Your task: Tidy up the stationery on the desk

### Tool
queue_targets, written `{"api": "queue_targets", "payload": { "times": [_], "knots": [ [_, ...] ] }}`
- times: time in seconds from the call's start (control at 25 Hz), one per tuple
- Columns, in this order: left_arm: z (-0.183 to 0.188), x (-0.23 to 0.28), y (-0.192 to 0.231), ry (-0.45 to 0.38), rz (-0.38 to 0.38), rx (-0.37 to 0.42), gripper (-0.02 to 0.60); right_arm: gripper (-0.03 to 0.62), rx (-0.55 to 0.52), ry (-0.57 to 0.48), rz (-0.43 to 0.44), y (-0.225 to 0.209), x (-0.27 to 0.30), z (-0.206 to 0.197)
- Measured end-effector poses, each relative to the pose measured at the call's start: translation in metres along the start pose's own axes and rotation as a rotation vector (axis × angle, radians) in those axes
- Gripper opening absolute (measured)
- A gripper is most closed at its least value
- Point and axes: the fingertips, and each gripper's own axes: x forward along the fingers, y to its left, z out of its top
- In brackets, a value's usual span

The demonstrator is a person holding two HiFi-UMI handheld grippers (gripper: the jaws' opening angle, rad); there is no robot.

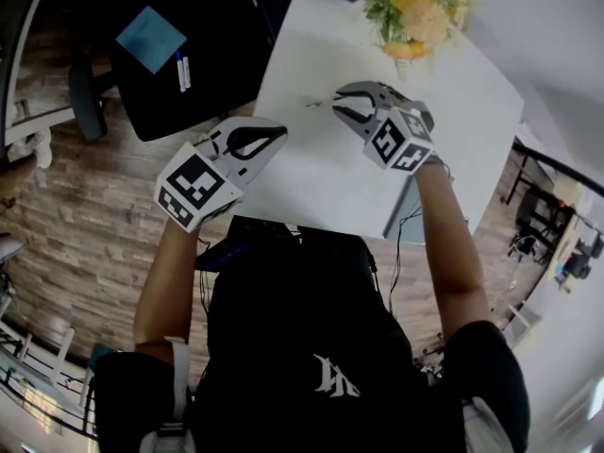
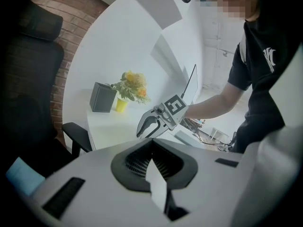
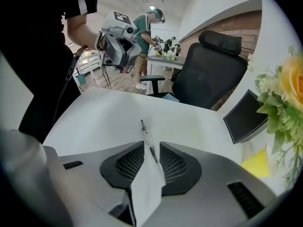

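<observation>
Two grippers work over the white worktop [image 1: 453, 111]. The right gripper [image 1: 337, 102] tilts down near the middle, jaws spread, and a pen [image 3: 147, 141] lies flat on the surface in the gap between them, neither pad pressing it. The left gripper [image 1: 281, 133] hangs at the worktop's left edge, jaws pressed together, nothing in them. Bare surface lies all round the pen; flowers [image 1: 415, 12] crowd the far edge, and a black chair [image 1: 208, 88] stands just past the left edge.
</observation>
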Motion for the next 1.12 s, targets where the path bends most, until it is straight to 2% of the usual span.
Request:
{"api": "queue_targets", "payload": {
  "times": [0.24,0.56,0.84,1.12],
  "knots": [
    [-0.003,-0.003,0.003,0.003,0.002,-0.011,0.003,0.100,0.008,0.002,0.040,0.001,0.004,-0.005],
    [-0.009,-0.002,-0.007,0.014,-0.004,-0.014,0.003,0.067,-0.062,0.030,0.078,0.004,0.006,-0.005],
    [-0.004,-0.002,-0.023,-0.003,0.006,-0.011,0.003,0.066,-0.030,-0.007,0.033,0.014,-0.012,-0.004],
    [0.008,0.016,-0.065,-0.012,-0.006,0.015,0.003,0.066,0.048,-0.126,-0.074,0.036,-0.075,0.006]
  ]
}}
